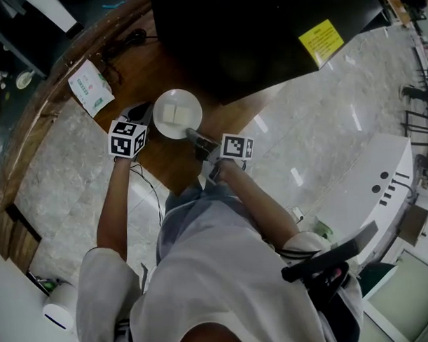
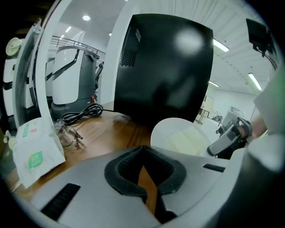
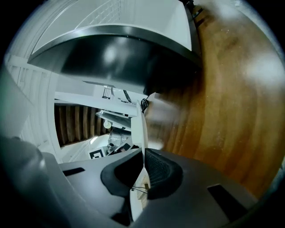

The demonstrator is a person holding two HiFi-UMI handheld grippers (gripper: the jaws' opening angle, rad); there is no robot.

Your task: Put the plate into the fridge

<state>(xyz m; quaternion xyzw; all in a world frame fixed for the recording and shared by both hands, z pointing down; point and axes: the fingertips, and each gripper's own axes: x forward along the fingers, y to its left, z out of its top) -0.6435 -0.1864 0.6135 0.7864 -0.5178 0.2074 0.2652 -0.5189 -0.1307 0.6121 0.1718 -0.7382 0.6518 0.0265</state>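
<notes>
A white plate (image 1: 177,114) with a pale square of food on it is held just above the wooden counter (image 1: 144,73), in front of the black fridge (image 1: 261,35). My right gripper (image 1: 195,137) is shut on the plate's near right rim. In the right gripper view the rim (image 3: 141,133) runs edge-on between the pads of that gripper (image 3: 142,178). My left gripper (image 1: 141,117) is beside the plate's left edge and apart from it. Its jaws (image 2: 144,178) are shut with nothing in them. The left gripper view shows the plate (image 2: 187,136) to the right and the fridge (image 2: 164,71) closed behind it.
A white-and-green tissue packet (image 1: 91,87) lies at the counter's left. A black cable (image 2: 84,111) and a pair of glasses (image 2: 67,136) lie beyond it. The fridge top carries a yellow label (image 1: 321,39). The counter's curved edge (image 1: 33,118) borders a marble floor.
</notes>
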